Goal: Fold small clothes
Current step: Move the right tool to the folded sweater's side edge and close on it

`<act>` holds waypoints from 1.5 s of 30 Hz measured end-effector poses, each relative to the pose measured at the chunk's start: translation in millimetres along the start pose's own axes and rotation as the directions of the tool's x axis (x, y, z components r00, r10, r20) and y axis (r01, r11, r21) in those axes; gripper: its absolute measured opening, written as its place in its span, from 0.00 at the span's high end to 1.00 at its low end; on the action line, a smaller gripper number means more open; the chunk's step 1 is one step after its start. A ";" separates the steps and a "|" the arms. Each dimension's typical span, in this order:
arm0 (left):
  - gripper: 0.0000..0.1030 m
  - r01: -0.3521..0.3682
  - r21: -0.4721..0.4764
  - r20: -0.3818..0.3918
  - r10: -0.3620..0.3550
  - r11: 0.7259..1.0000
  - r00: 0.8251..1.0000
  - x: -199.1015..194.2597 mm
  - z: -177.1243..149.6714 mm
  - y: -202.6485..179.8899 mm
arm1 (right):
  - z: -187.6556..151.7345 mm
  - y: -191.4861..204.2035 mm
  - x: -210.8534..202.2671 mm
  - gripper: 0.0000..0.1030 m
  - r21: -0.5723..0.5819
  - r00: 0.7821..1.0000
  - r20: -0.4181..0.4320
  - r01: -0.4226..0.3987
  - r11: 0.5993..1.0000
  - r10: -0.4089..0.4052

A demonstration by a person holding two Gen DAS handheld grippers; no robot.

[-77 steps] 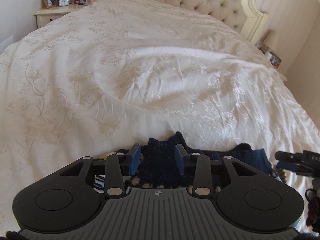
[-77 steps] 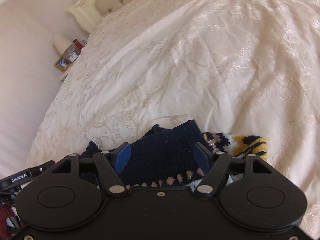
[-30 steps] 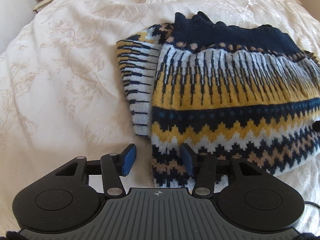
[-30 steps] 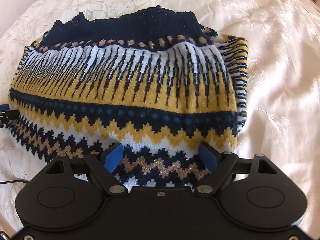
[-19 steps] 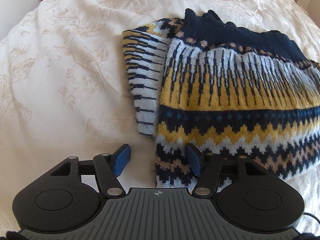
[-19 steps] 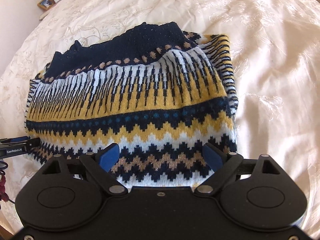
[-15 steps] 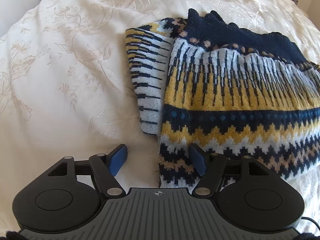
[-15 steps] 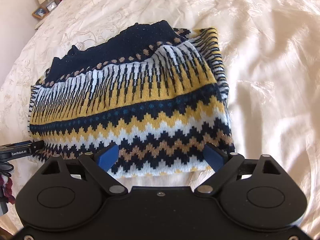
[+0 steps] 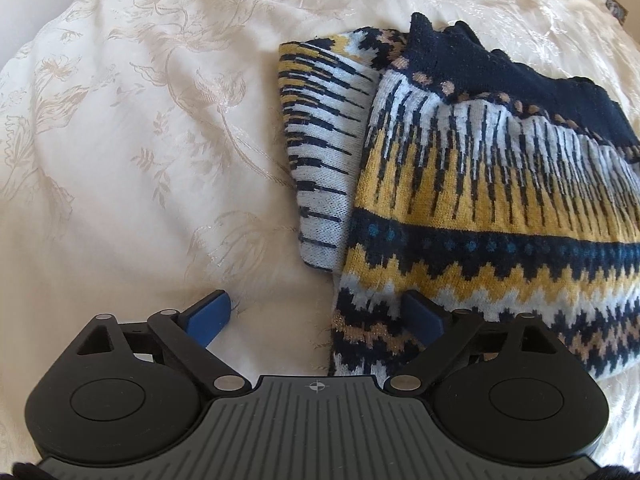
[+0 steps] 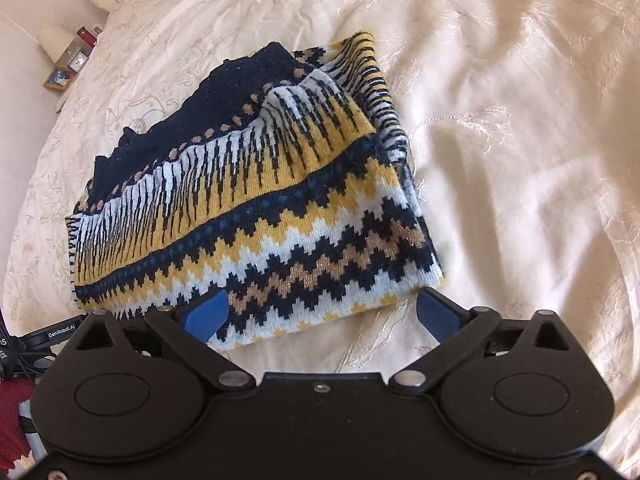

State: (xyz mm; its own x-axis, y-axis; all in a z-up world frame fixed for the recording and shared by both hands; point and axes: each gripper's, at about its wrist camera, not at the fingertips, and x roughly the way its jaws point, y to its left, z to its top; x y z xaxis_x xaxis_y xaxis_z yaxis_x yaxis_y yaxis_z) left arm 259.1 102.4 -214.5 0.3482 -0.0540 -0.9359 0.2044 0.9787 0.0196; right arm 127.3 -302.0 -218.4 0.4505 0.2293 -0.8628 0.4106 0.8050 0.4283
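Note:
A folded knit sweater (image 9: 480, 200) (image 10: 248, 208) in navy, yellow and white zigzag bands lies flat on the cream bedspread (image 9: 140, 140). A striped sleeve layer sticks out at its left side in the left wrist view. My left gripper (image 9: 316, 312) is open over the sweater's near left corner, its right pad resting on the knit and its left pad over bare bedspread. My right gripper (image 10: 320, 308) is open at the sweater's near right edge, holding nothing.
The floral cream bedspread (image 10: 520, 140) spreads wide on all sides. A nightstand (image 10: 70, 68) with a lamp, a clock and a photo frame stands at the far left in the right wrist view. Part of the other gripper (image 10: 60, 330) and some red cloth (image 10: 14, 412) show at the lower left.
The sweater's far half was carried over and laid down, leaving it folded. Both grippers have opened wider and drawn back slightly toward the near edge.

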 end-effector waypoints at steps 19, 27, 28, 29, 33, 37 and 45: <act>0.31 -0.020 -0.051 0.105 0.025 0.998 0.994 -68.2 17.4 -36.5 | 62.5 -36.9 10.4 0.01 -0.046 0.997 -0.010 -0.083 0.995 0.083; 0.31 0.084 -0.001 0.135 -0.083 0.996 0.987 -73.5 60.5 -103.2 | 80.6 -47.7 24.3 0.01 -0.036 0.986 -0.044 -0.164 0.986 0.162; 0.31 0.089 0.008 0.131 -0.089 0.996 0.987 -70.1 63.3 -110.7 | 82.2 -48.5 25.3 0.01 -0.033 0.984 -0.046 -0.176 0.984 0.175; 0.31 0.091 0.020 0.128 -0.093 0.996 0.987 -65.6 68.4 -117.7 | 84.6 -50.1 26.8 0.01 -0.028 0.980 -0.050 -0.194 0.981 0.192; 0.31 0.091 0.063 0.104 -0.097 0.994 0.990 -42.6 84.7 -139.8 | 91.6 -56.2 35.9 0.01 -0.009 0.965 -0.080 -0.252 0.968 0.250; 0.31 0.069 0.095 0.048 -0.074 0.993 0.996 -15.6 92.1 -153.3 | 96.2 -61.8 46.7 0.00 0.004 0.950 -0.106 -0.293 0.956 0.292; 0.26 0.038 0.123 -0.021 -0.036 0.992 0.999 19.2 95.7 -160.1 | 106.9 -70.9 62.6 0.00 0.029 0.911 -0.129 -0.391 0.920 0.391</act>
State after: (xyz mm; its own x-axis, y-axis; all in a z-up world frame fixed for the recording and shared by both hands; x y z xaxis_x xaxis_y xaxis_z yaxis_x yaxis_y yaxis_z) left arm 320.6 -74.2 -201.9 0.3218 -0.0848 -0.9430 0.3280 0.9443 0.0271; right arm 211.1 -403.2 -274.1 0.4689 0.5946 -0.6531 0.2243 0.6350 0.7392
